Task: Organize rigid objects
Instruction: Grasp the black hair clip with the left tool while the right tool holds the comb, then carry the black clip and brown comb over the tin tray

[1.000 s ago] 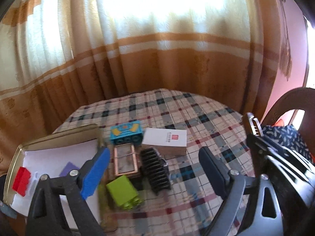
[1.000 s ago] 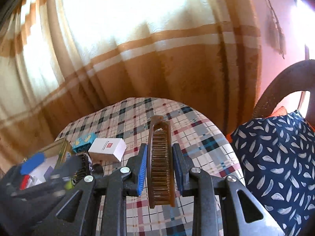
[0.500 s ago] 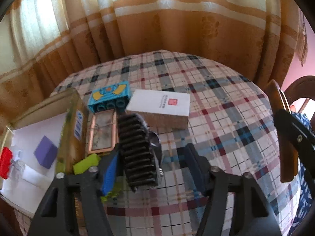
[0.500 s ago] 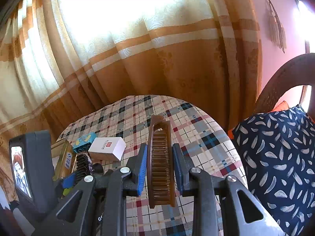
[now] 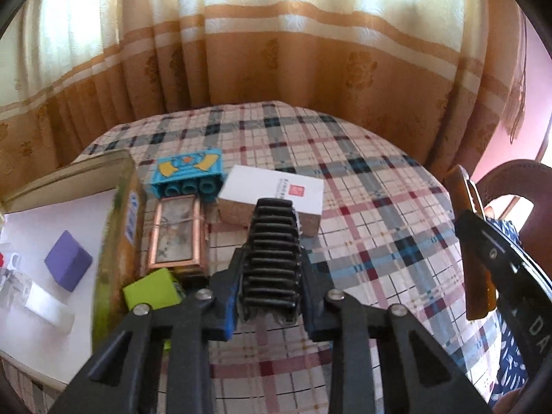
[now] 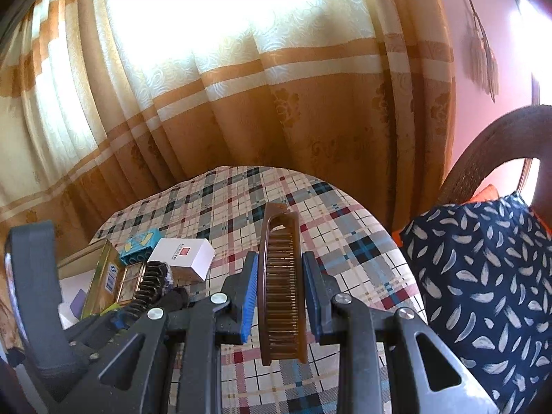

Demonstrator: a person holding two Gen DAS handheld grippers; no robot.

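A black ribbed hair clip lies on the plaid tablecloth, and my left gripper is shut on its near end, both pads pressing its sides. It shows again in the right wrist view as the clip at lower left. My right gripper is shut on a brown comb, held on edge above the cloth. The same comb shows at the right edge of the left wrist view. A gold tin lined with white paper stands just left of the clip.
Beside the clip lie a blue toy brick, a white box, a copper-framed case and a green brick. A purple cube sits in the tin. A chair with a blue cushion stands right of the table.
My left gripper came down over the black clip and its jaws closed from wide open onto it. The right gripper and its comb have not moved.
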